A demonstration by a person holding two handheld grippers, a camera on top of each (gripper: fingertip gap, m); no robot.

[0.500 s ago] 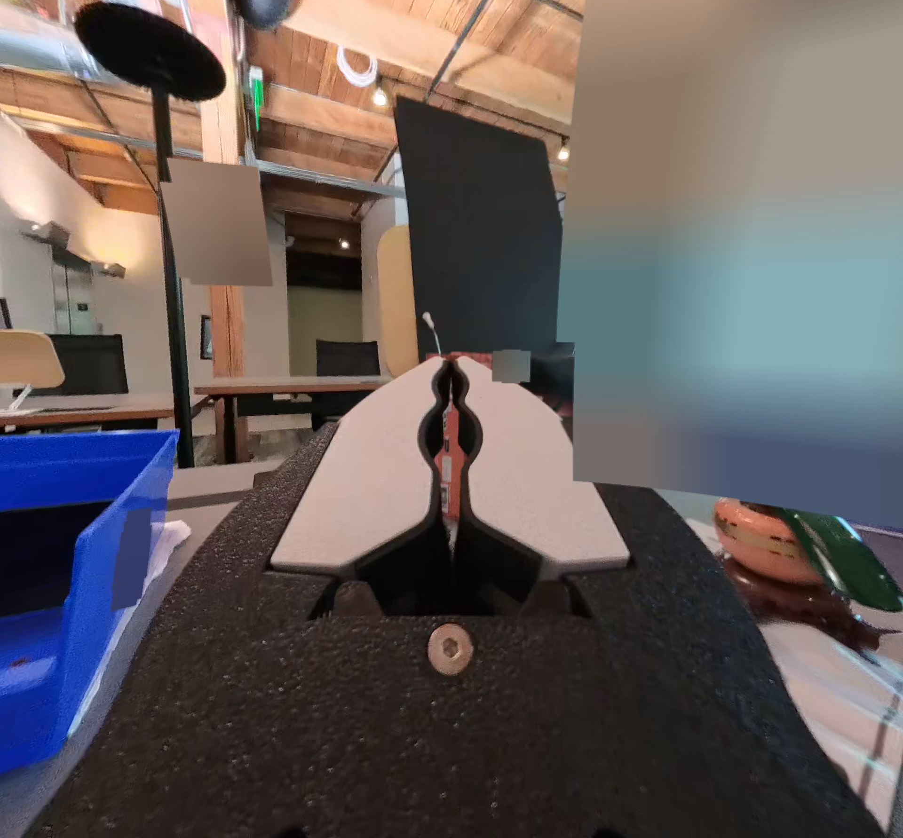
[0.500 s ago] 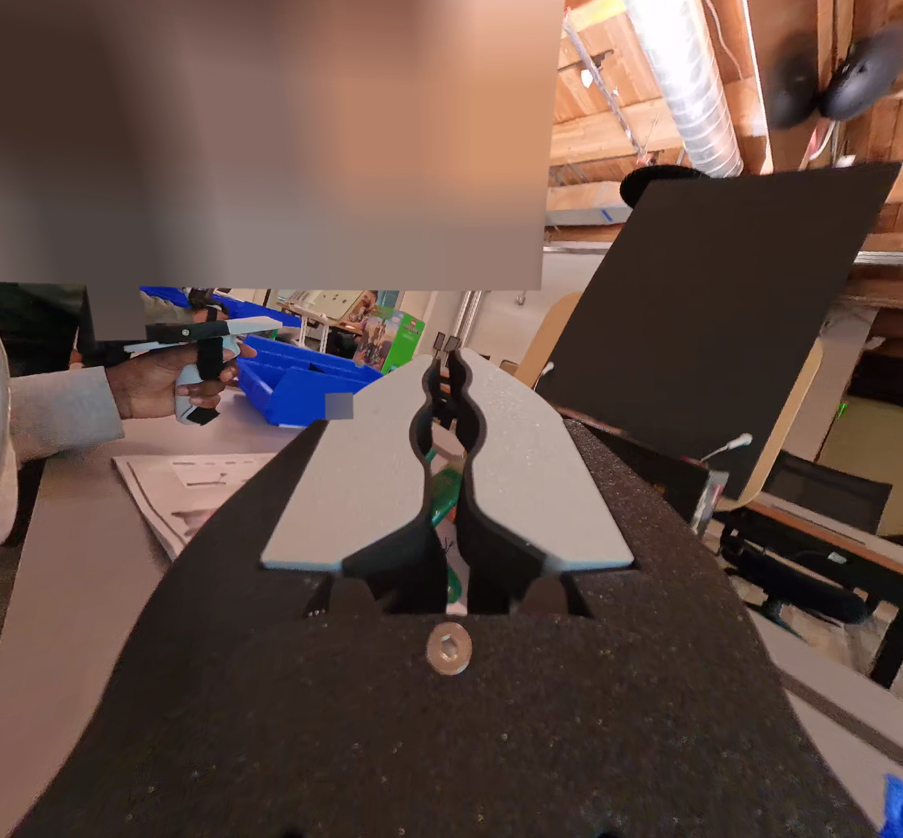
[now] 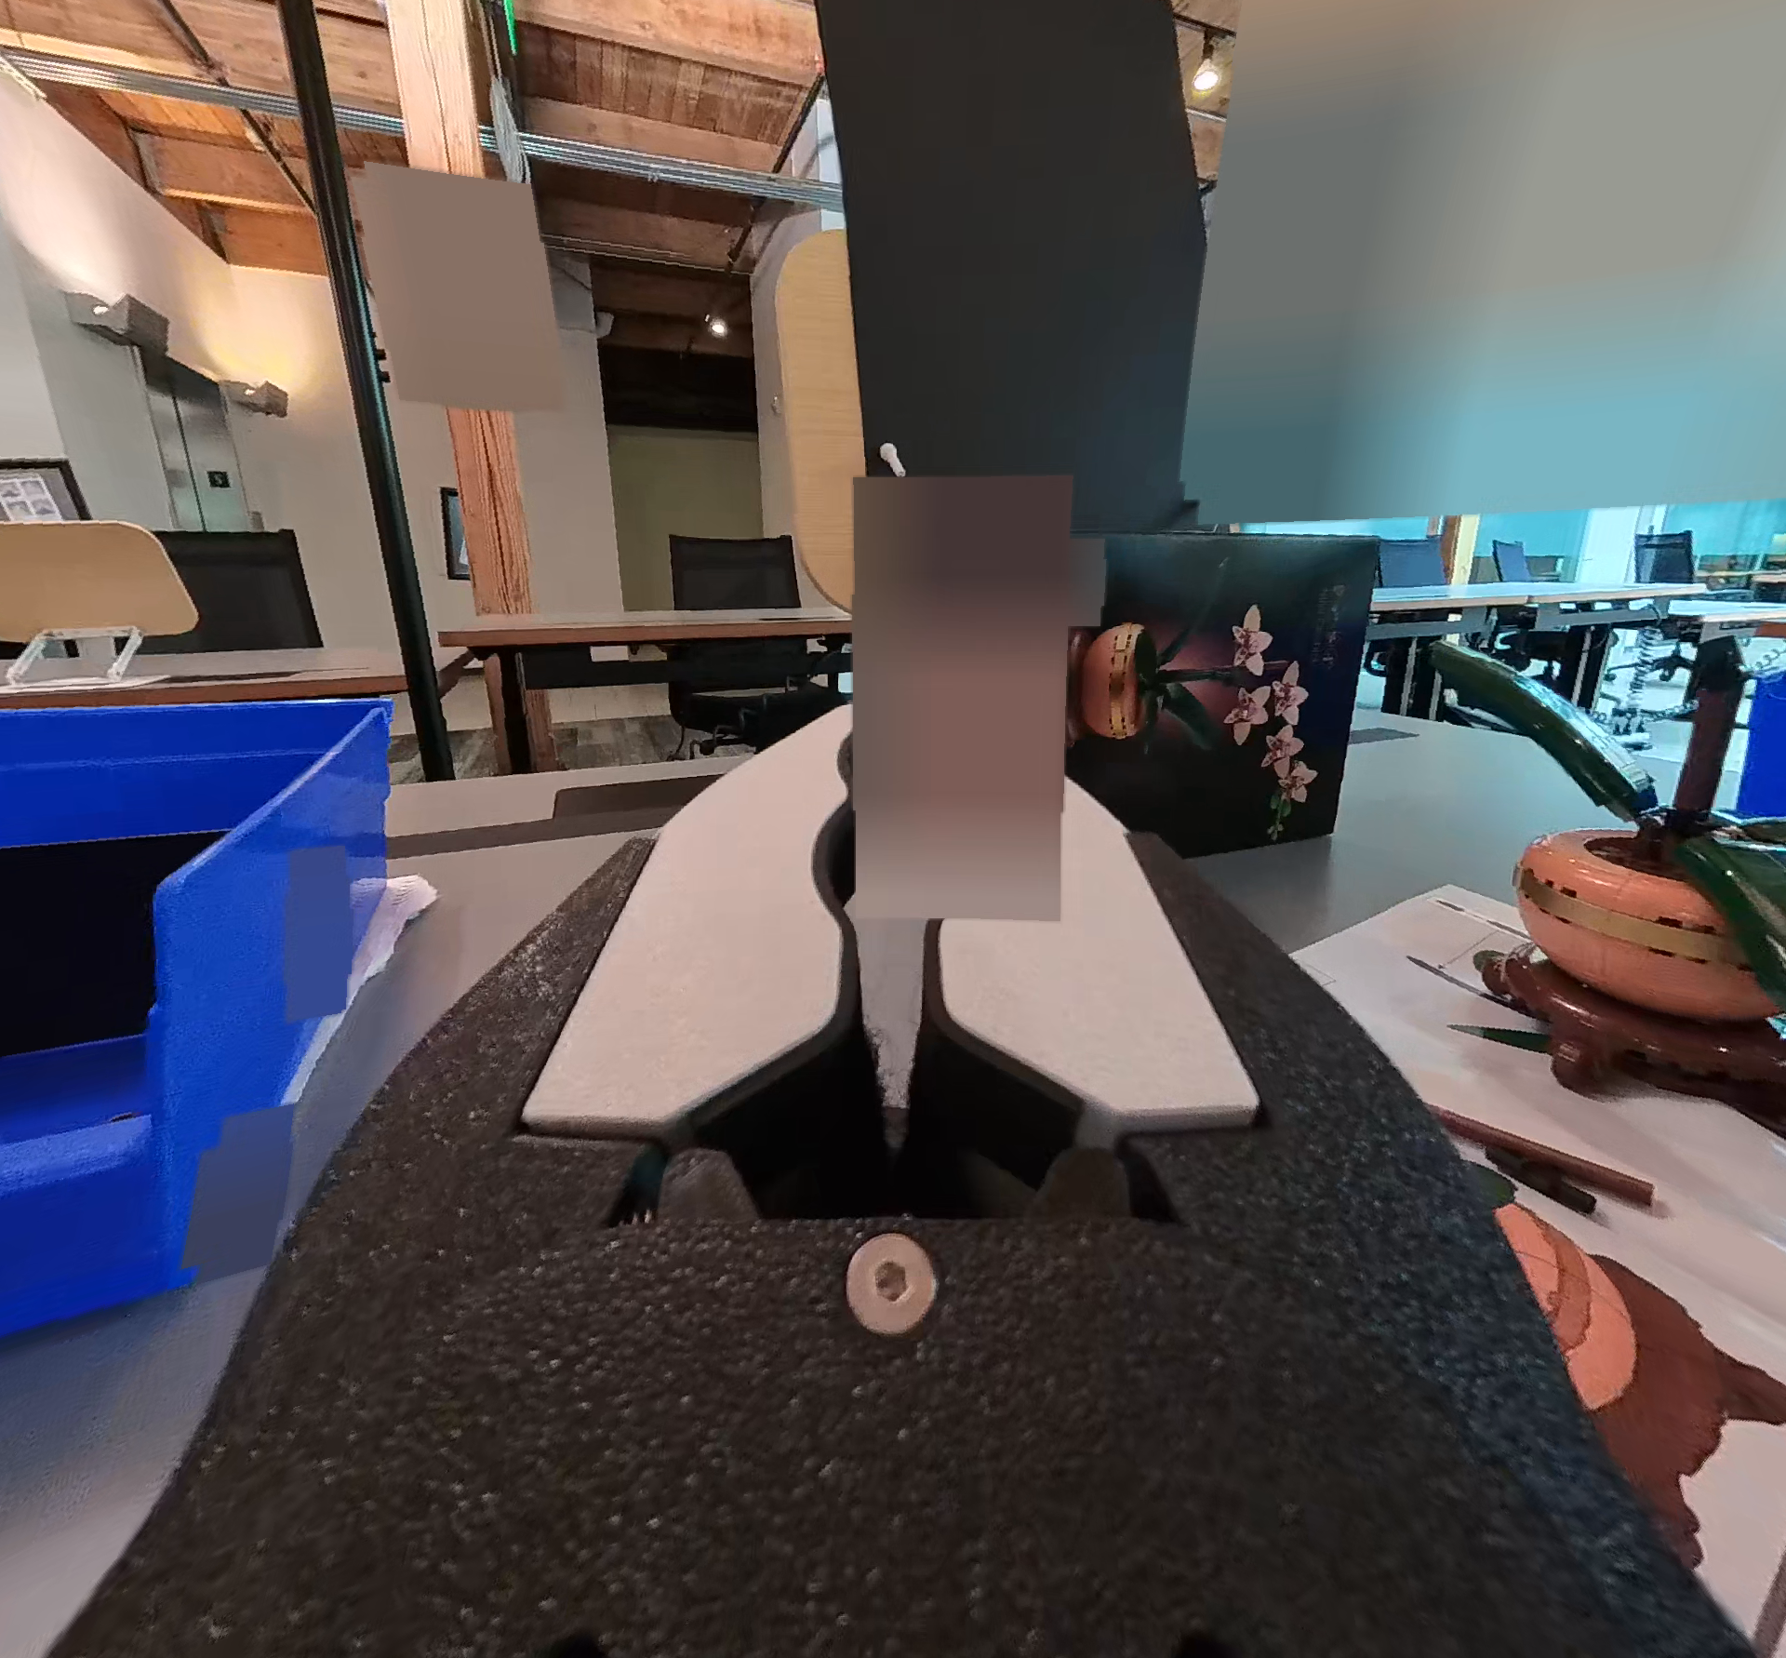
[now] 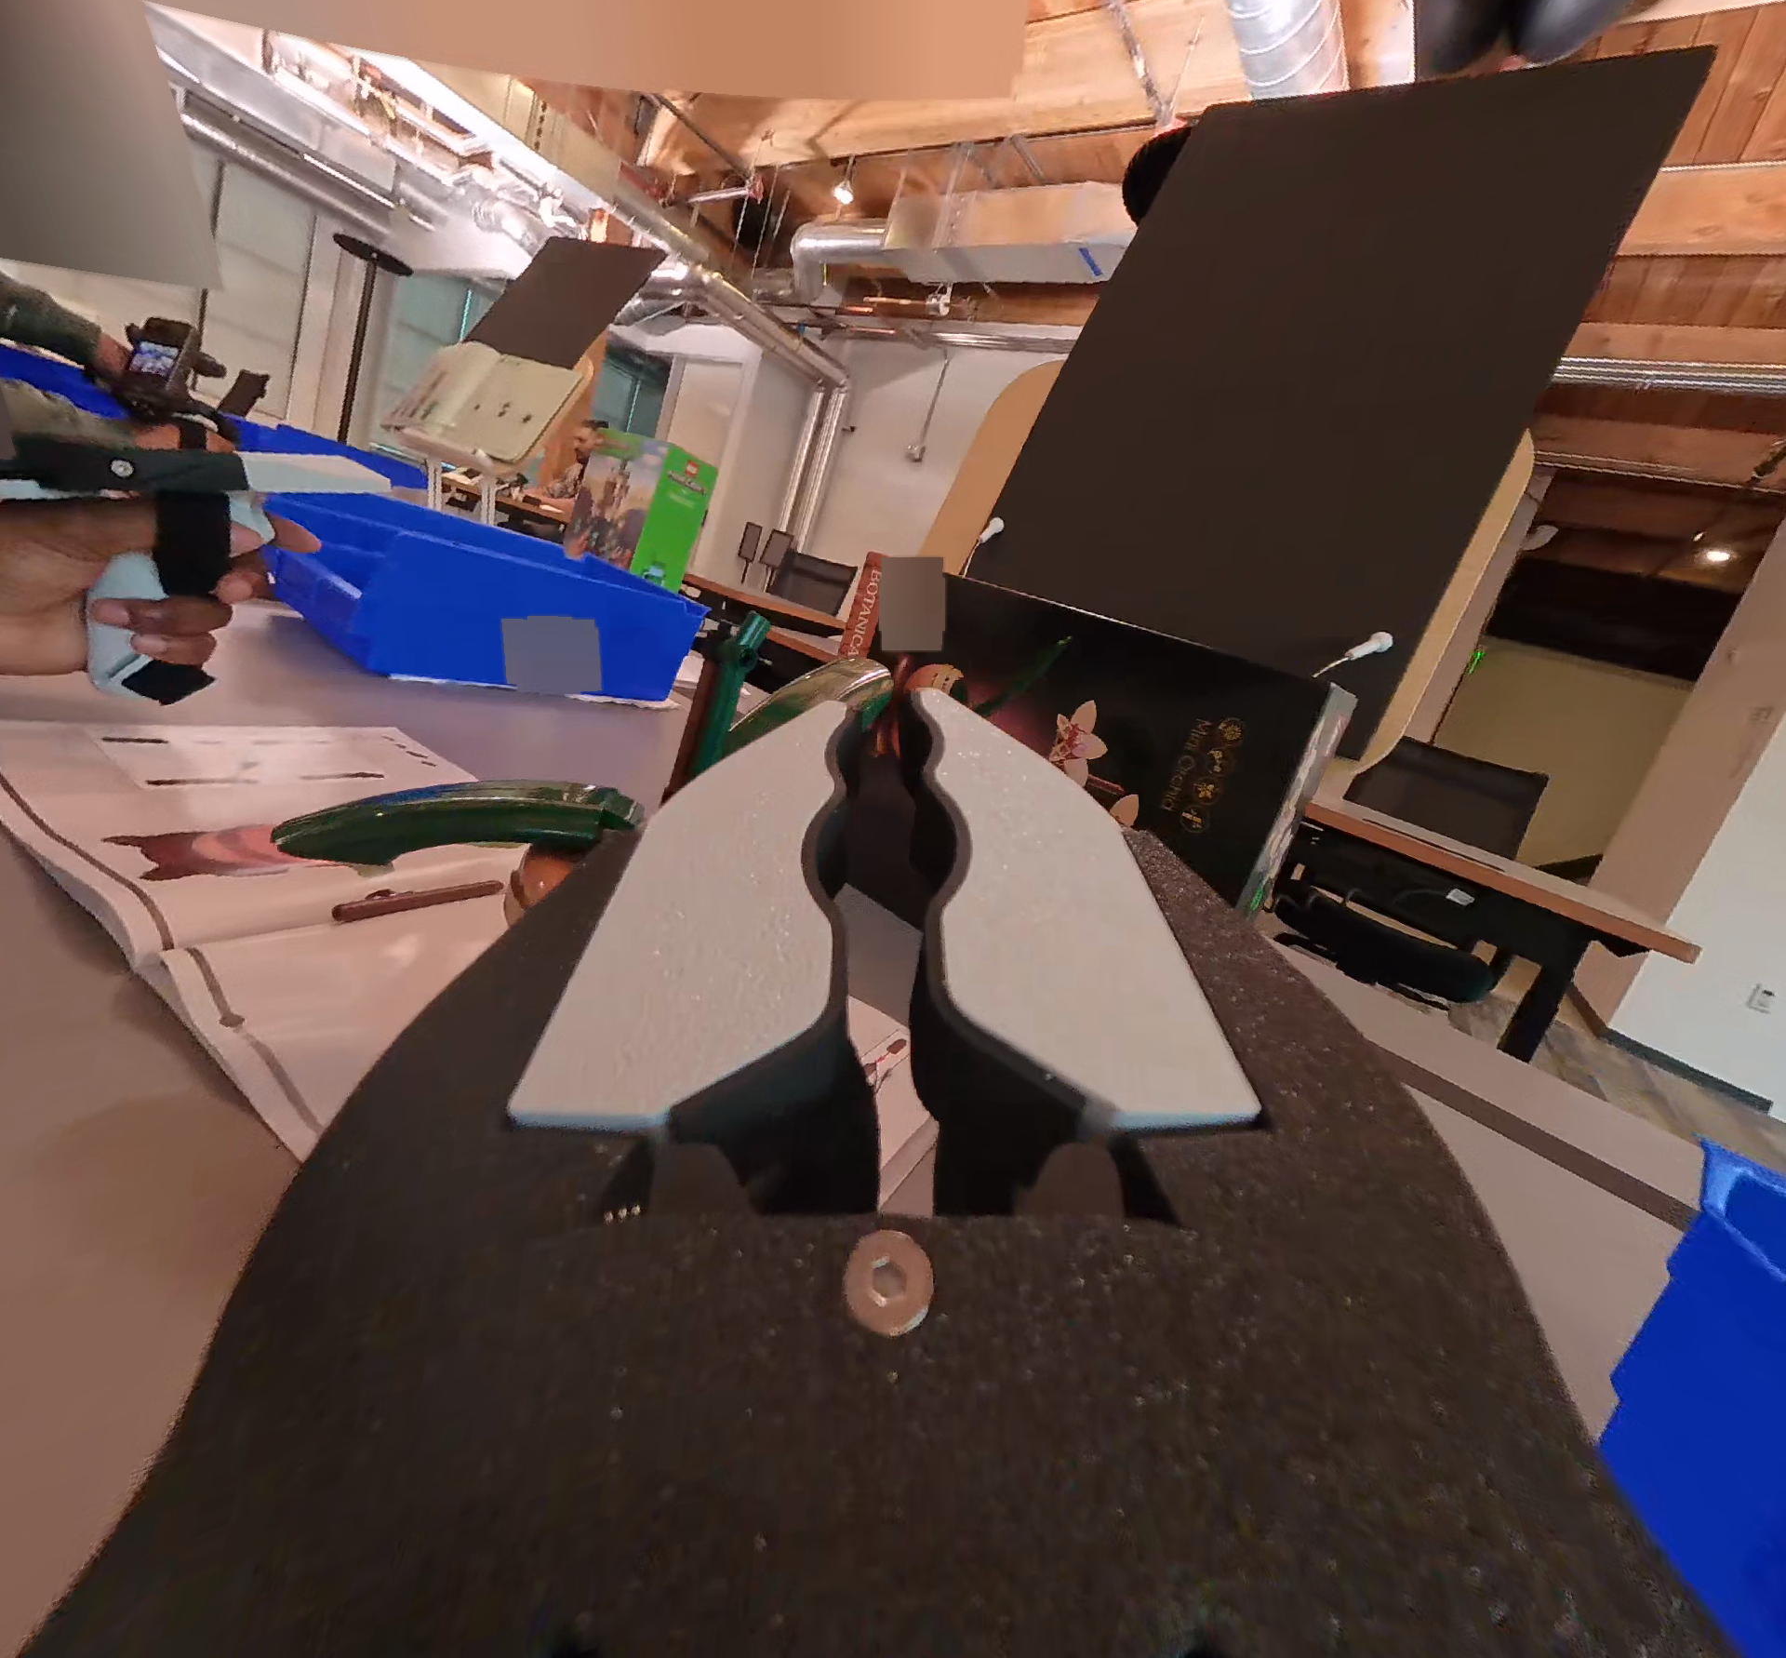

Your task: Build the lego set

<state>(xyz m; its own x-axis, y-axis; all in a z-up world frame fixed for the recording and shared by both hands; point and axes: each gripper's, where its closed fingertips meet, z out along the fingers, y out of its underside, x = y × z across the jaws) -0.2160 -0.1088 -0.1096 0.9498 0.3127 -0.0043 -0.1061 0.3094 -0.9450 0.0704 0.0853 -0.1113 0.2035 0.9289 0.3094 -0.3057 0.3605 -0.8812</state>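
The left gripper (image 3: pixel 952 742) has its grey, grainy fingers (image 3: pixel 715 954) close together, but a blur hides the tips, so I cannot tell whether they meet; the right gripper (image 4: pixel 887 711) leaves only a thin slit, something brown showing in it, gripped or not I cannot tell. At right of the left wrist view the lego model (image 3: pixel 1643 935), a rounded peach pot with glossy green leaves on a brown stand, sits on the open booklet (image 3: pixel 1604 1119). A dark box (image 3: pixel 1227 693) with orchid pictures and pale lettering stands behind, a blue plastic bin (image 3: pixel 213 964) at left
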